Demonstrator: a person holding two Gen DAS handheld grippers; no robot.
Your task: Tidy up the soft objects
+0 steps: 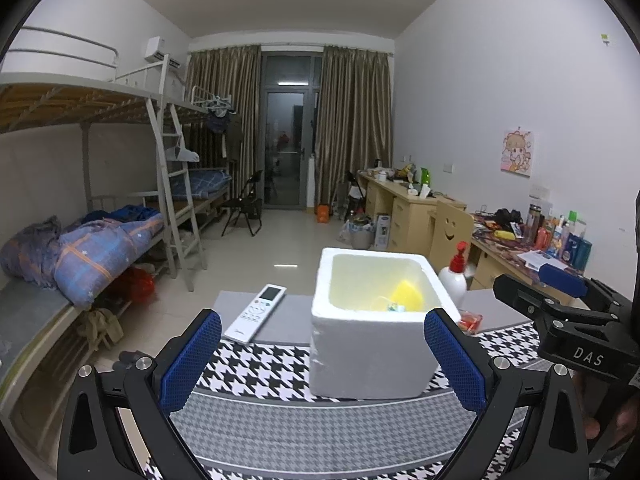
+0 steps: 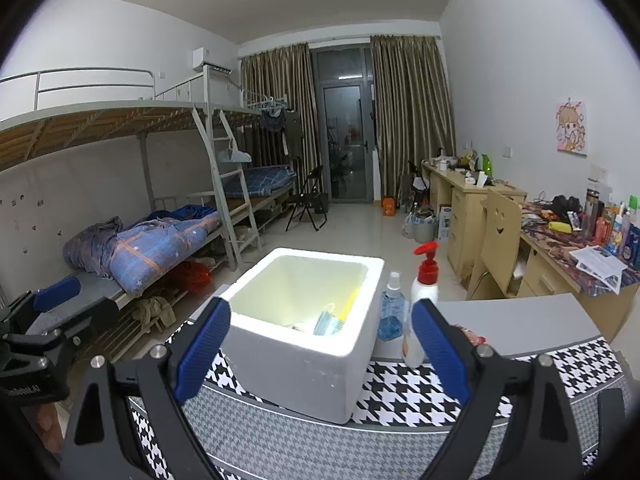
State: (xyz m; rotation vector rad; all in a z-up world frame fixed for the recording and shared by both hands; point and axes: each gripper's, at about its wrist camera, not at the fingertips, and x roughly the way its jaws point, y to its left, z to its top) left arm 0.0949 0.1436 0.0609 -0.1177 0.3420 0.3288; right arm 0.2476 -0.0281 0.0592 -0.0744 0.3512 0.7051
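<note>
Left wrist view: both grippers were held wide apart and empty before a white foam box (image 1: 370, 322) set on a houndstooth cloth (image 1: 280, 376).

Nothing was gripped by the left gripper (image 1: 322, 360) or the right gripper (image 2: 320, 356); the blue pads of each were seen spread to either side of the box. Soft things were already lodged inside the box: a blue face mask (image 2: 330, 318) against the near wall, and a yellow item (image 1: 406, 294) that could not be identified. A remote control (image 1: 256, 312) lay to the left of the box; a red-capped pump bottle (image 2: 422, 300) and a blue spray bottle (image 2: 390, 312) stood to its right. The mask was judged light, limp and easily crumpled, best pinched across its bunched middle. The foam box was judged light but brittle, so its rim should not be squeezed hard.
</note>
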